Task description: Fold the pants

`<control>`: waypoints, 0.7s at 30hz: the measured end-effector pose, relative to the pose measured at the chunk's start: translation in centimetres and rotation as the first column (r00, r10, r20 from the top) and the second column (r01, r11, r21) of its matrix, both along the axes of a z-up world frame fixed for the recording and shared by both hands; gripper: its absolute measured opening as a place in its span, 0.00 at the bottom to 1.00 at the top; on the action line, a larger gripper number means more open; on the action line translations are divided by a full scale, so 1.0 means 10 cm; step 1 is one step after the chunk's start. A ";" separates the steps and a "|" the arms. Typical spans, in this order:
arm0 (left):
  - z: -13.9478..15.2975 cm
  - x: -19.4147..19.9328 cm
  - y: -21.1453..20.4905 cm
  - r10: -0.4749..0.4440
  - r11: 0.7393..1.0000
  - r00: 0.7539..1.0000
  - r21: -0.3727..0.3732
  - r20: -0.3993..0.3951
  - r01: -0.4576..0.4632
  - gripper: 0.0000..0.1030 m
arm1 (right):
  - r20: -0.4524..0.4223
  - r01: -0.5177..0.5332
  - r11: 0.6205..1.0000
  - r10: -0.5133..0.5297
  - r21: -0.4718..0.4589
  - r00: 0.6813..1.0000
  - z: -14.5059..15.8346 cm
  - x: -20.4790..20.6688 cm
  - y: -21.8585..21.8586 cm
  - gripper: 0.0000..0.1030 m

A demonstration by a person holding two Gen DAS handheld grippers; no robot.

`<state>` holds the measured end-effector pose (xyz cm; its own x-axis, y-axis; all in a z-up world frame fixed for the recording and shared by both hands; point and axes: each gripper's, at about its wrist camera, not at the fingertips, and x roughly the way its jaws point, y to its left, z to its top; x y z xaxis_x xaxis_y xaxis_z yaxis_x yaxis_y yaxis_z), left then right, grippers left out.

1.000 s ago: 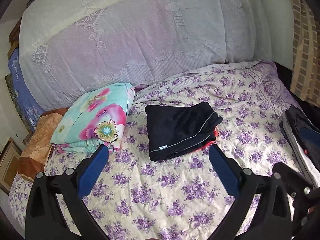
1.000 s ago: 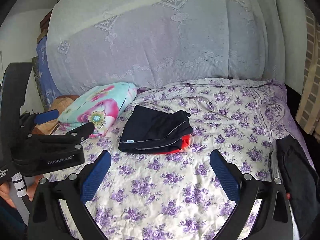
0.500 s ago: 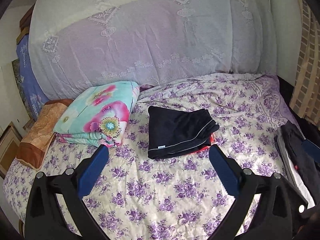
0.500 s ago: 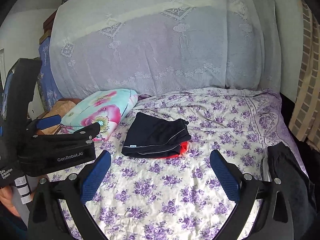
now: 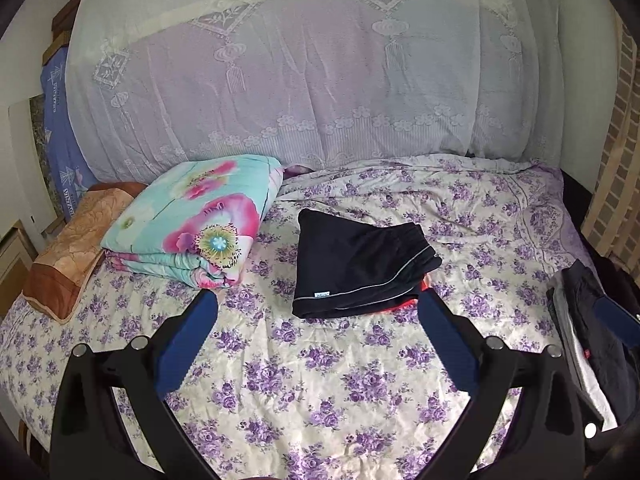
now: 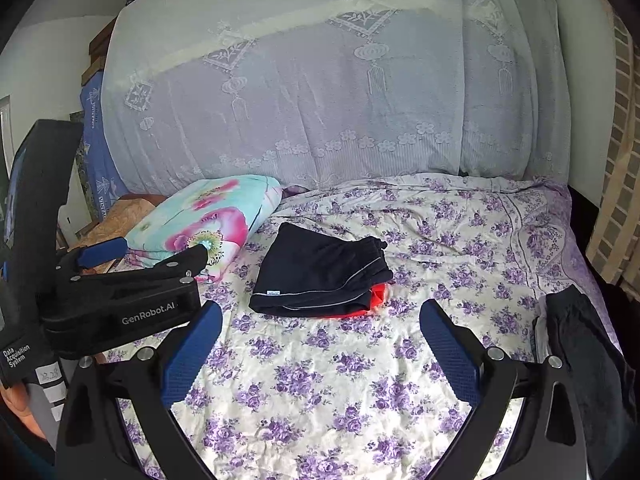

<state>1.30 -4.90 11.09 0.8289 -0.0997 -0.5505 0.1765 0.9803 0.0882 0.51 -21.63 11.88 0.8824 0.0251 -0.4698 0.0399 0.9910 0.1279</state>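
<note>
The folded black pants (image 5: 360,268) lie on the flowered bed (image 5: 328,380), stacked on an orange-red garment (image 6: 378,296) whose edge peeps out beneath their near right corner, and they sit just to the right of the folded floral quilt (image 5: 192,216) without touching it. The left gripper (image 5: 316,344) hangs above the sheet on the near side of that black bundle, jaws spread wide and holding nothing, with the bundle framed between and beyond its blue pads. The right gripper (image 6: 320,352) hovers likewise on the near side of the pants, jaws also spread and empty, the bundle lying ahead and slightly to its left. Seen from the right wrist camera, the left gripper (image 6: 148,258) sits off to the left of the pants, in front of the quilt. The bundle's long axis runs roughly left to right across the bed, the white label (image 5: 321,294) at its near left corner and the gathered waistband at its far right. This pair looks finished, so the coming move most likely turns on the other dark clothing (image 5: 592,320) heaped at the right edge of the bed, well apart from the folded pants. That heap lies to the right of both grippers, and the right gripper is judged the nearer one, since the pile sits beside its right finger (image 6: 450,354) while the left must cross the open sheet to reach it
</note>
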 end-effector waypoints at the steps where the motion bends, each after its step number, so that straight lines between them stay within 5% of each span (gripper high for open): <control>1: 0.00 0.01 0.00 0.001 1.000 1.000 -0.003 0.000 -0.001 0.95 | -0.001 -0.002 1.000 0.002 0.002 1.000 -0.01 0.01 0.00 0.97; 21: 0.07 0.03 -0.08 0.049 0.998 0.998 0.035 0.027 -0.050 0.95 | 0.010 0.025 1.000 -0.025 0.002 1.000 -0.02 0.02 -0.06 0.97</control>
